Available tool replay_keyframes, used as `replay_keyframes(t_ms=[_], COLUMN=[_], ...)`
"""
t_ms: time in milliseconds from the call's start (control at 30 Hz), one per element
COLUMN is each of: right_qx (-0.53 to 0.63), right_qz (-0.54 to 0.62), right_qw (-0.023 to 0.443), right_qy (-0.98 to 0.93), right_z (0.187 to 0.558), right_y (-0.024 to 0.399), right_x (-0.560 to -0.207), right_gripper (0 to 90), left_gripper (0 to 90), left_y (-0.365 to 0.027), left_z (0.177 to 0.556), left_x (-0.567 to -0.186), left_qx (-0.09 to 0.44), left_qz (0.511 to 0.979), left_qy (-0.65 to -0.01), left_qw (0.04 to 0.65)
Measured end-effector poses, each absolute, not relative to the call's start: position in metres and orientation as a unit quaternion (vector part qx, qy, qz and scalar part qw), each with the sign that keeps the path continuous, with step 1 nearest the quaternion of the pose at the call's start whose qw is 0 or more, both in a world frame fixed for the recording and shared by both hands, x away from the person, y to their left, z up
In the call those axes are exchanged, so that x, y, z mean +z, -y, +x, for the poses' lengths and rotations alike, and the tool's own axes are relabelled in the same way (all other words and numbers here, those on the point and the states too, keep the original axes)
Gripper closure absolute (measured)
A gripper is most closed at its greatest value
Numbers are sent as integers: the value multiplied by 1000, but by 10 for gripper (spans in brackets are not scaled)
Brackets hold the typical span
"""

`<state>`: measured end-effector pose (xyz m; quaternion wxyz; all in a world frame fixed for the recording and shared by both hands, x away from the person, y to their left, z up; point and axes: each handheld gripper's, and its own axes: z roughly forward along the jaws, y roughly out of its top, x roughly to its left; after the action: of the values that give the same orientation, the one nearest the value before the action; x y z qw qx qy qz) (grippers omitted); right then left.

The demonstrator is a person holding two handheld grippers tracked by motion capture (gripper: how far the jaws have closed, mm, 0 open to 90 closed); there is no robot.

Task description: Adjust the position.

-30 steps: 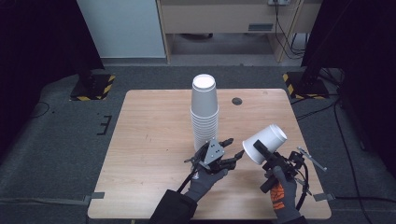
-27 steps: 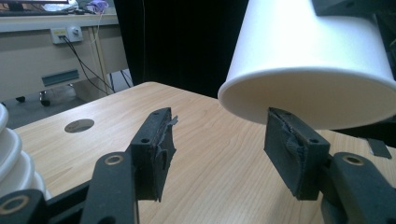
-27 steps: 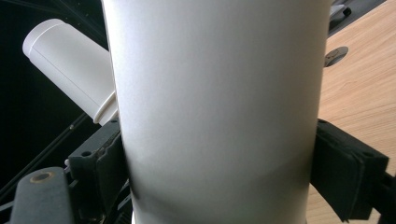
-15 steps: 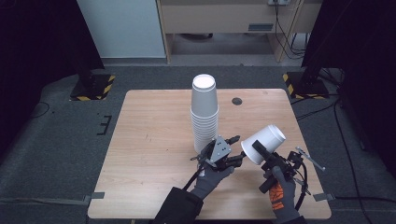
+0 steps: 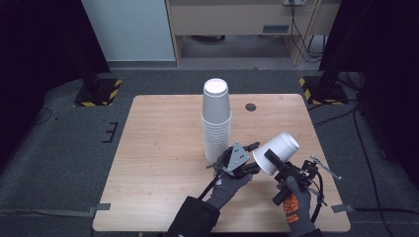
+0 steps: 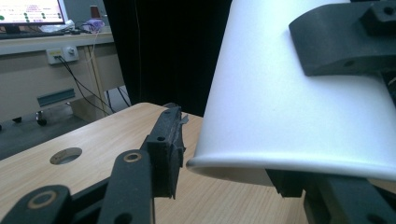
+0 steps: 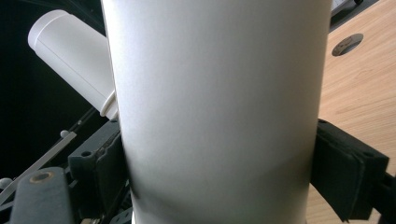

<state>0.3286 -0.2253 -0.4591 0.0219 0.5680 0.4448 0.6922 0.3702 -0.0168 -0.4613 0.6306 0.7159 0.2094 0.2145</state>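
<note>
cup (image 5: 276, 152): we see a plain white paper cup, tilted, base pointing toward 1 o'clock, off the tabletop
stack (image 5: 216, 118): our upright column of upturned white cups, at 10 o'clock of the cup

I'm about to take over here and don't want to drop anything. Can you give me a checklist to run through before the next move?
1. Right gripper clamped on the single cup: ok, pads press both sides.
2. Left gripper gripping the cup's rim: not ok; jaws have just been closing, left pad apart from it.
3. Cup stack upright: ok.
4. Stack apart from left gripper: cannot tell.
5. Table beside the stack free: ok.
</note>
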Motion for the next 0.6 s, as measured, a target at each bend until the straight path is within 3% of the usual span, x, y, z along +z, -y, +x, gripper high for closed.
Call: replay_keyframes(t_ms=[267, 600], right_qx=[692, 694], right_qz=[570, 564], right_qw=[16, -1], right_qy=[-442, -447], right_z=[329, 331], right_y=[225, 224], right_x=[-460, -461], right_gripper=[149, 143], left_gripper=[578, 763], left_y=[16, 5], left_z=[370, 370], left_x=[-461, -463], left_qx=[225, 240], left_qz=[716, 714], left_qy=[-197, -195], left_qw=[631, 628])
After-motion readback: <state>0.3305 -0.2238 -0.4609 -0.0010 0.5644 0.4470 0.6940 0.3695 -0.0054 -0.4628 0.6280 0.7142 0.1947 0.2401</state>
